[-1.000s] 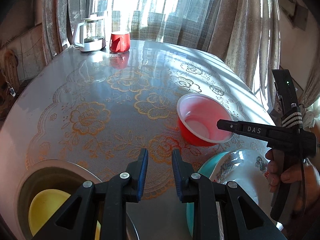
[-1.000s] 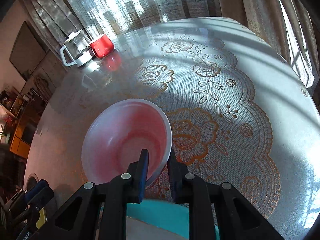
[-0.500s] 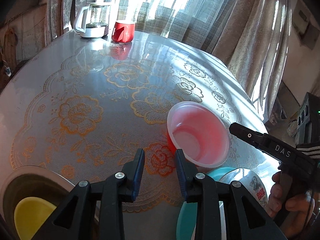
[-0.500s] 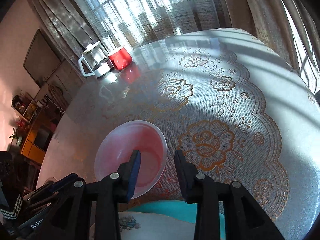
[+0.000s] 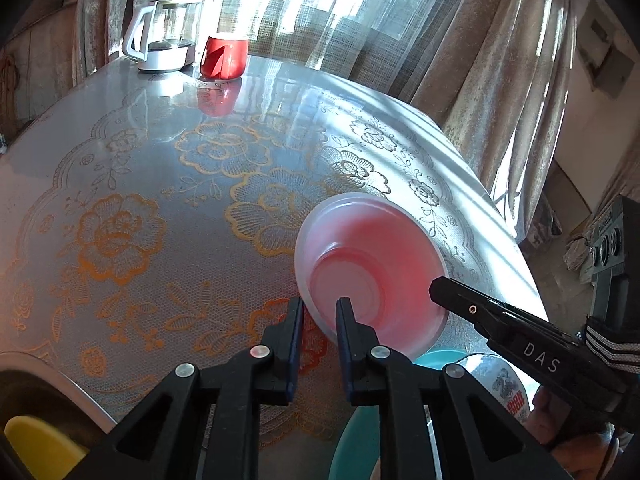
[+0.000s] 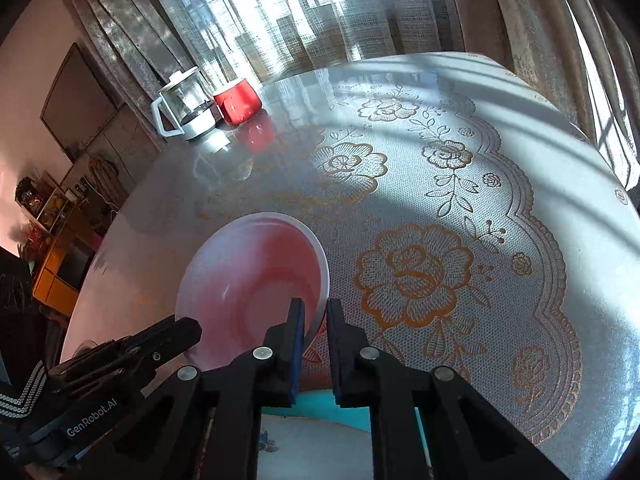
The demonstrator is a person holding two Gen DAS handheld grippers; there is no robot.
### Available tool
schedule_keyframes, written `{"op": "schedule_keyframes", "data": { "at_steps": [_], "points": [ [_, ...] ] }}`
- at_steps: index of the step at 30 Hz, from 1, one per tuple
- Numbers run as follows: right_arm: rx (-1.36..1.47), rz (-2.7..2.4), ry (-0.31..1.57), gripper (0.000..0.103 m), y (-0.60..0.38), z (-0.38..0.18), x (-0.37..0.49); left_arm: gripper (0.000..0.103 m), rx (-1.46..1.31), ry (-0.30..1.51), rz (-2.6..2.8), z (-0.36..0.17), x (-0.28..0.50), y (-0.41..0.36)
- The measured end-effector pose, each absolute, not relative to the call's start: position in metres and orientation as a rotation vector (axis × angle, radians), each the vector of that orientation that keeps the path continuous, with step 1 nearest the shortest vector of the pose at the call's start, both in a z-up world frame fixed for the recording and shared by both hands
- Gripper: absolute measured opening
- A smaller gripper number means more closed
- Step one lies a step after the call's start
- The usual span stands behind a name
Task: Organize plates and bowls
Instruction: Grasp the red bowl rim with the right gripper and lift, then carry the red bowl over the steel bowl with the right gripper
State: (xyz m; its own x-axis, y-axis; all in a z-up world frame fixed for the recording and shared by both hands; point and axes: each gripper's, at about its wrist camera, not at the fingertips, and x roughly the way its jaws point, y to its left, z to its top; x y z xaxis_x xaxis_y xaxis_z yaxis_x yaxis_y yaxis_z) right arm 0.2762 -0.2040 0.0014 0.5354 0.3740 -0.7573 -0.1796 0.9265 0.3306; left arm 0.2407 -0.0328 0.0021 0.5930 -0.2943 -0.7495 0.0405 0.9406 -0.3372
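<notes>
A red plastic bowl (image 5: pixel 372 264) with a whitish rim is tilted above the lace-covered table (image 5: pixel 160 200). My left gripper (image 5: pixel 318 312) has its jaws astride the bowl's near rim, one finger inside, a small gap showing. My right gripper (image 6: pixel 315 314) is astride the opposite rim of the bowl (image 6: pixel 252 280), its jaws close together on the rim. A teal plate (image 5: pixel 356 436) with a patterned white bowl (image 5: pixel 504 388) sits under the red bowl. A yellow bowl (image 5: pixel 36 452) lies in a grey dish (image 5: pixel 48 380) at lower left.
A glass kettle (image 5: pixel 164 36) and a red mug (image 5: pixel 224 56) stand at the far table edge by the curtained window. The table's right edge (image 5: pixel 512 240) drops off near a curtain. Shelves and furniture (image 6: pixel 52 240) stand at left in the right wrist view.
The right gripper, open half a second ago, has narrowed on the bowl's rim. The left gripper has moved right onto the bowl's near rim. The bowl now looks tilted.
</notes>
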Motion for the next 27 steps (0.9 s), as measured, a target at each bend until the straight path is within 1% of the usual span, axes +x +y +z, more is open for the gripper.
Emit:
{"op": "schedule_keyframes", "data": {
  "at_steps": [12,21,27],
  "points": [
    [0.213,0.397,0.897,0.011,-0.183,0.023,0.249,0.016,-0.251,0.793,-0.168,0.036,0.193,-0.012],
    [0.225,0.450,0.827,0.011,-0.167,0.037,0.201,0.016,-0.181,0.706,-0.147,0.055,0.139,0.004],
    [0.251,0.487,0.800,0.011,-0.162,0.038,0.168,0.016,-0.174,0.687,-0.137,0.057,0.105,0.015]
  ]
}}
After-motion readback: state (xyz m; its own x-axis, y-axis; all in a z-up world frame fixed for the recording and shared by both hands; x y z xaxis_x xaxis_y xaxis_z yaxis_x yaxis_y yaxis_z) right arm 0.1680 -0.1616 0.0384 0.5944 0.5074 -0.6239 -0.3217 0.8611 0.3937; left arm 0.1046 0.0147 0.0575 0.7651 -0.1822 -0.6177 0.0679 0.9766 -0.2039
